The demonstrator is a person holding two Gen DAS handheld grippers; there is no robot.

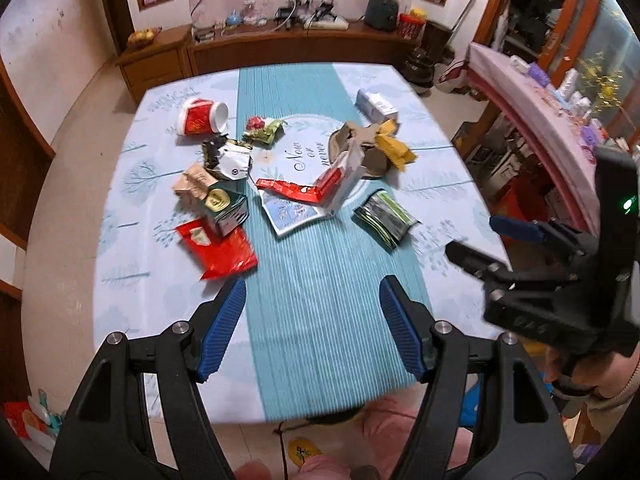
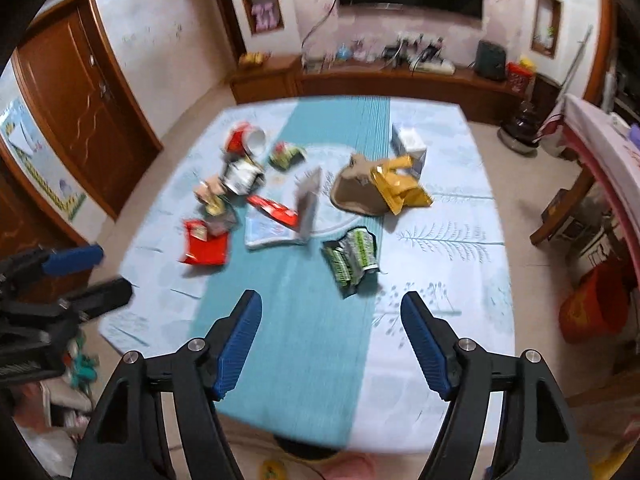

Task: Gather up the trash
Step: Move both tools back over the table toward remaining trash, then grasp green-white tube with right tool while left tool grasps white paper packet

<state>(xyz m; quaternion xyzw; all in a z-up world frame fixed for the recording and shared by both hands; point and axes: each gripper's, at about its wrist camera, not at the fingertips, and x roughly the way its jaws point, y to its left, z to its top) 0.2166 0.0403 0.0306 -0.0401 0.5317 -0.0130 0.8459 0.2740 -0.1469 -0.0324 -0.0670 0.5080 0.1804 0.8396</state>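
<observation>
Living-room surface under a pale blue cloth carries scattered trash across its middle: a tipped red cup toward the far left corner, a red wrapper nearer the front, a green-striped packet right of centre, a yellow wrapper beyond. Left gripper and right gripper hover over the near edge, both wide and empty.

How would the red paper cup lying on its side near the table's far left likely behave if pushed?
The red paper cup lies on its side, so it would probably roll, curving because it tapers. It looks empty and light, so a nudge may send it off. Its thin wall likely crushes under a firm squeeze.
</observation>
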